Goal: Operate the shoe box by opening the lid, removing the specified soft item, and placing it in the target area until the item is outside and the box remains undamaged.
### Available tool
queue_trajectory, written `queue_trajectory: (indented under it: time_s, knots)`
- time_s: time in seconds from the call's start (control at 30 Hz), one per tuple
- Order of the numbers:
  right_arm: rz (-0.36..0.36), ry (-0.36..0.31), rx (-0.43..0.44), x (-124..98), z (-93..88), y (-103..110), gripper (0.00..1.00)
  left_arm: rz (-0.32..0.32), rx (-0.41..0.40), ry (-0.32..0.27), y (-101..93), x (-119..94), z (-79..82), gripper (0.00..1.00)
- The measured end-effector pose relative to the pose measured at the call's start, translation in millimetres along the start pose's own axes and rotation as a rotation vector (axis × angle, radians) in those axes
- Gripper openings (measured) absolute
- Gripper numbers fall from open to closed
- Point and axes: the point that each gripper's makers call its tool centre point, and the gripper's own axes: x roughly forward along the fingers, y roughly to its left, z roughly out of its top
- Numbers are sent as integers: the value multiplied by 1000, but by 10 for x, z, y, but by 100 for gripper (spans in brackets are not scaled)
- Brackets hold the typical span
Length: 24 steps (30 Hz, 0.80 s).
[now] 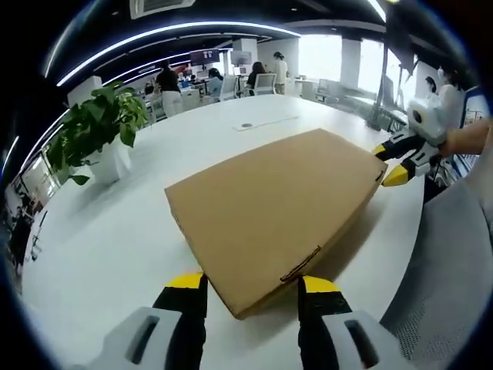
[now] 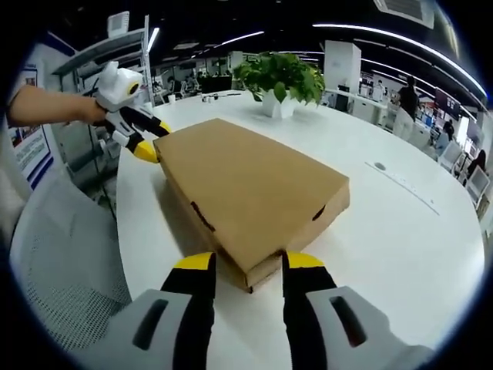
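A closed brown cardboard shoe box point(image 1: 273, 204) lies flat on the white table point(image 1: 115, 231), lid down. My left gripper point(image 1: 253, 284) is open, its yellow-tipped jaws straddling the box's near corner. In the right gripper view the same box point(image 2: 246, 185) has its other end toward me, and my right gripper point(image 2: 248, 262) stands open around that corner. Each gripper shows in the other's view at the far end of the box: the right gripper point(image 1: 387, 163), held by a hand, and the left gripper point(image 2: 152, 140), also hand-held. The box's contents are hidden.
A potted plant point(image 1: 104, 131) point(image 2: 281, 77) in a white pot stands on the table beyond the box. A grey mesh chair point(image 1: 451, 262) point(image 2: 62, 247) is at the table's edge beside the person. Desks, chairs and people fill the office behind.
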Motion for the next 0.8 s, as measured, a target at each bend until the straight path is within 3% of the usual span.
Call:
queue_trajectory:
  time_s: [0.23,0.5,0.6,0.8]
  knots:
    - [13,-5,-5,8,3,130,31,-8,8,11,57,-44,-48,47]
    - [5,-9,-4,11,7,107,31,-9,5,17,60,-39,-48,47]
    - [5,-11,-5,9,7,103,30,-14,-59,9,41,-38,-21,50]
    - [9,-13,-5,10,5,70,29,-8,-45,12,31,-48,-37,49]
